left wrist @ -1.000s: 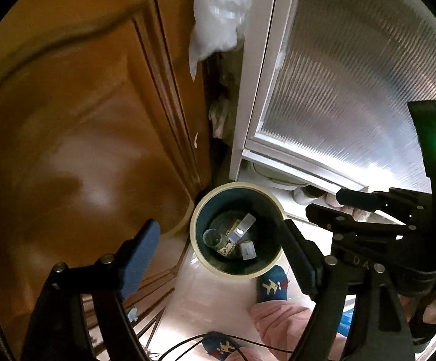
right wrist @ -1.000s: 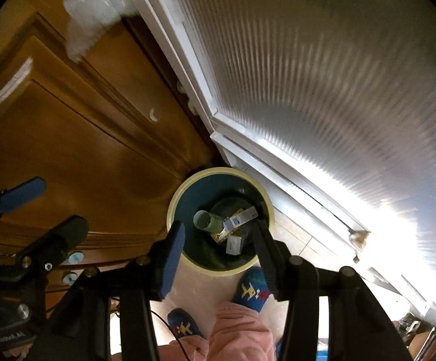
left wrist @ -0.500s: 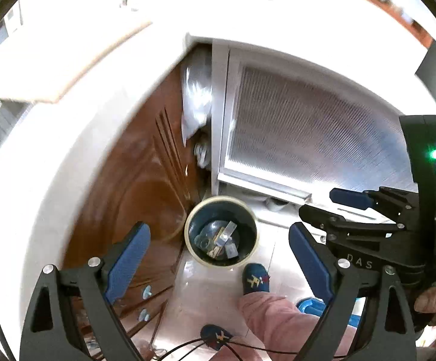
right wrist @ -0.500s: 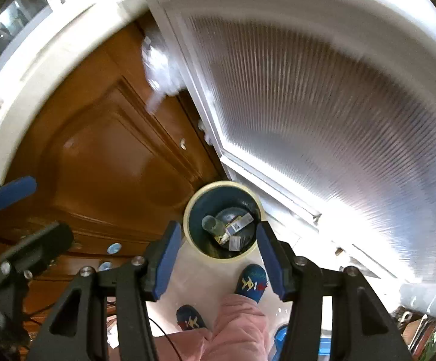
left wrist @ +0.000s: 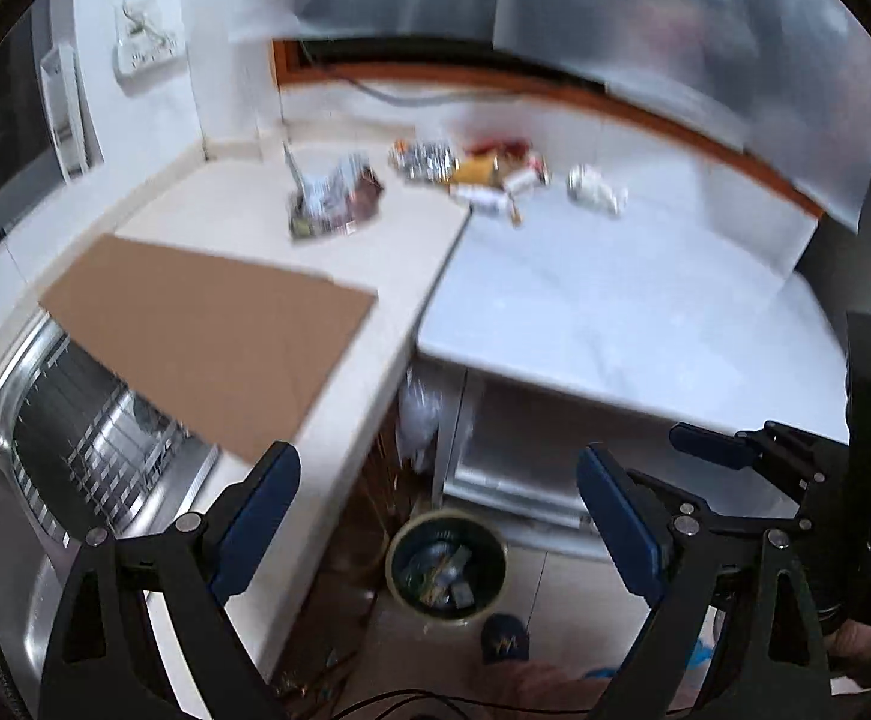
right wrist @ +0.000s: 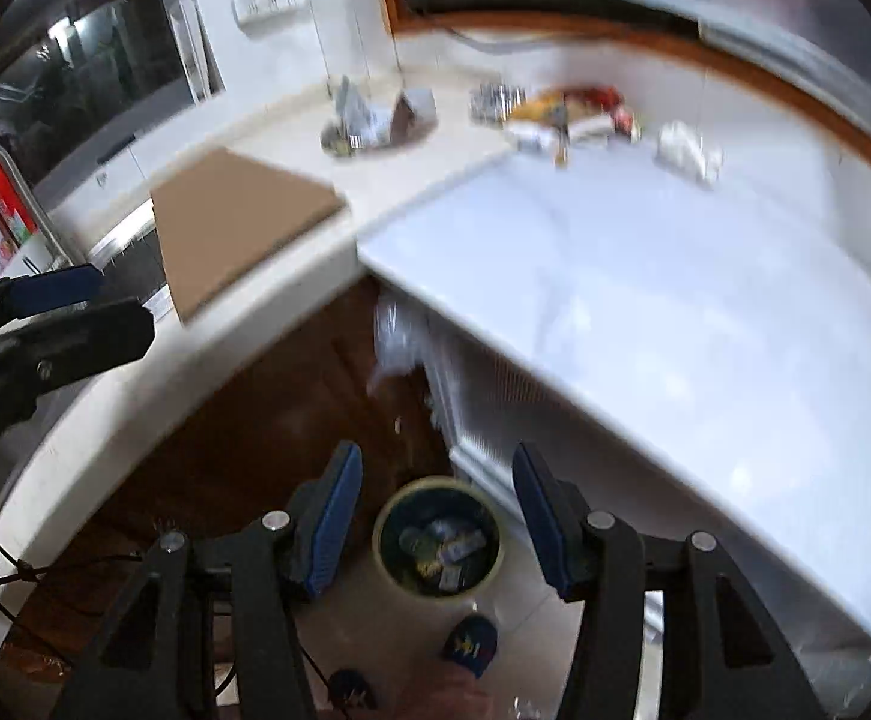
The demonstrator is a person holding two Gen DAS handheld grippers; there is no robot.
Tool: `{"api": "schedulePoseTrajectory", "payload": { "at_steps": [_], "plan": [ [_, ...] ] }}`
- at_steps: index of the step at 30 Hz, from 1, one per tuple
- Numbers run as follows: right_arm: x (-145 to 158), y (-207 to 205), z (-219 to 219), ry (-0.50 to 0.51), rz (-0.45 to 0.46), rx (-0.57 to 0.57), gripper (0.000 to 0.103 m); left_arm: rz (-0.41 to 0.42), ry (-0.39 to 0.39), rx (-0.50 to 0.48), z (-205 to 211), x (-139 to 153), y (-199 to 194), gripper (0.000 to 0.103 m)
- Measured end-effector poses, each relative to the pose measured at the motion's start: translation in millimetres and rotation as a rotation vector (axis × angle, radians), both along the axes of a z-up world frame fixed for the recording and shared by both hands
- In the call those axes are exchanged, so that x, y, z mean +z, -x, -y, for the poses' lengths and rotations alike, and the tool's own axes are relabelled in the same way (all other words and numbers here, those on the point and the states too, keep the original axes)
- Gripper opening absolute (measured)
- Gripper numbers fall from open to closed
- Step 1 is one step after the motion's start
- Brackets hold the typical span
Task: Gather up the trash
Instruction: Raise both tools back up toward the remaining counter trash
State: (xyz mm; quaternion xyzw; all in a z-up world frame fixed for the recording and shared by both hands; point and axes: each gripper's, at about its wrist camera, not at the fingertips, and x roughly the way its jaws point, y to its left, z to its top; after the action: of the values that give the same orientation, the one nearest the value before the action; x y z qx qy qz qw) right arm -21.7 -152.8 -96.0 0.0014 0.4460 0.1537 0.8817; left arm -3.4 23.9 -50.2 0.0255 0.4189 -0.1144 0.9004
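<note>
- Left gripper (left wrist: 438, 516) hangs high over the floor with its blue-padded jaws spread wide and nothing between them.
- Right gripper (right wrist: 438, 519) is also released — its jaws stand parted, narrower than the left's, and hold nothing.
- Directly beyond both pairs of jaws, down on the tiled floor, stands the round trash bin (left wrist: 446, 564), cream-rimmed and dark inside, with several bits of litter lying in its bottom.
- The bin sits at the foot of a brown wooden cabinet door (right wrist: 267, 420), beside a white ribbed panel (right wrist: 495, 414).
- On the white countertop (left wrist: 615, 300), toward the far wall, trash is left in a loose row: a crumpled foil wrapper pile (left wrist: 333, 195), a cluster of yellow and red packets (left wrist: 477, 174), and a white crumpled piece (left wrist: 594, 189) just to its right.
- A flat sheet of brown cardboard (left wrist: 213, 324) lies on the counter's left part, overhanging a steel sink (left wrist: 75, 450) with a wire rack in it.
- A person's foot in a dark blue slipper (right wrist: 468, 642) stands just beside the bin — a pink trouser leg shows at the bottom edge.
- Both views are blurred, so the wrappers' labels cannot be read.
</note>
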Motion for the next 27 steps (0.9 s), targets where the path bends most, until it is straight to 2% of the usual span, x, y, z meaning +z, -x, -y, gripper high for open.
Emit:
{"api": "schedulePoseTrajectory", "payload": {
  "at_steps": [6,10,14,21,27],
  "plan": [
    [34.4,-34.8,12.8,-0.034,0.082,-0.01,0.053,0.037,0.025,0.056,-8.0,34.2,-31.6,0.092],
    [39.0,-65.5,24.1,-0.055,0.109,-0.01,0.053,0.031,0.048,0.126,-17.6,46.3,-59.7,0.092],
    [54.5,-81.9,32.4,-0.069,0.131,0.008,0.053,0.043,0.054,0.194,-24.5,54.3,-79.3,0.092],
    [61.0,-129.3,42.1,-0.09,0.124,0.039,0.053,0.062,0.065,0.298,-33.7,65.7,-96.3,0.092],
    [58.9,-161.5,48.2,-0.103,0.122,0.046,0.053,0.043,0.051,0.312,-34.6,60.5,-109.0,0.092]
  ]
}}
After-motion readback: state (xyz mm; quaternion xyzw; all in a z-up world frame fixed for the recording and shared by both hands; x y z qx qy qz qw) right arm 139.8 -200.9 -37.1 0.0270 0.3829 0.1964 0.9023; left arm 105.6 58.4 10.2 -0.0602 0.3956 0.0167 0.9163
